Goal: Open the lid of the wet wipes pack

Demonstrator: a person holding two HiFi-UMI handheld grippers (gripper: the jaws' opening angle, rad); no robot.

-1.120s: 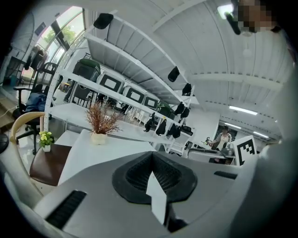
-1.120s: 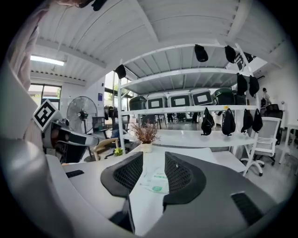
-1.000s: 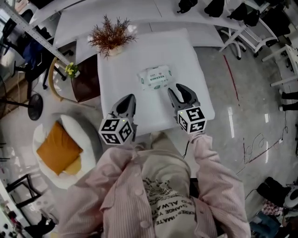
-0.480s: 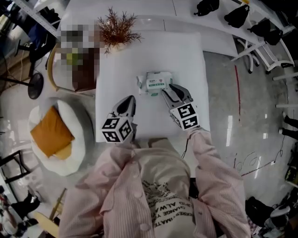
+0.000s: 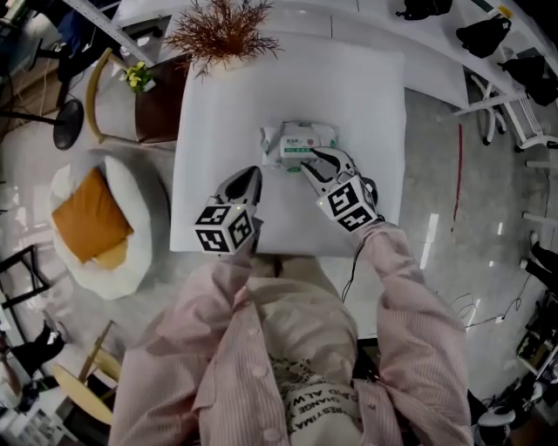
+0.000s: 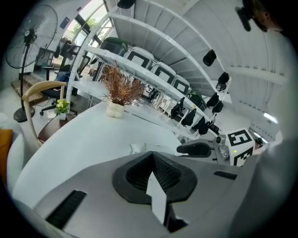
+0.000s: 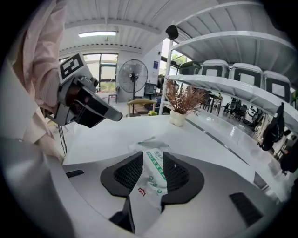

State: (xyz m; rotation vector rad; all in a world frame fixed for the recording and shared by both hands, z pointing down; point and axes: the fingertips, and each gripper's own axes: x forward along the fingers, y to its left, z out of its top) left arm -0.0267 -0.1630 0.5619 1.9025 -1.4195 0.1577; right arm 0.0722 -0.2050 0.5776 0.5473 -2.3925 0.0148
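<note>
Landmark: dried plant [image 5: 222, 26], at the far edge of the white table [image 5: 218, 131].
Wipes pack [image 5: 301, 144]: lies flat on the table, well apart from the plant, on the person's side of it and a little to the right.
Lid: printed top face looks flat. No flap is seen lifted in either the head view or the right gripper view, so I read it as closed.
Right gripper [image 5: 321, 162]: at the edge of the pack that faces away from the plant. Jaws stand apart, and the green-printed top of the pack shows in the gap between them. Cannot tell if the pads touch it.
Left gripper [image 5: 244, 181]: farther from the plant than the pack, off to the pack's left and clear of it. Jaws are pressed together with nothing between them.
Progress: approach is done and the right gripper is lined up over the pack. No grip is made.
Left to do: find the lid's free edge, pinch it, and peel it up. The left gripper probably has to steady the pack, since it looks light and could lift with the flap.
</note>
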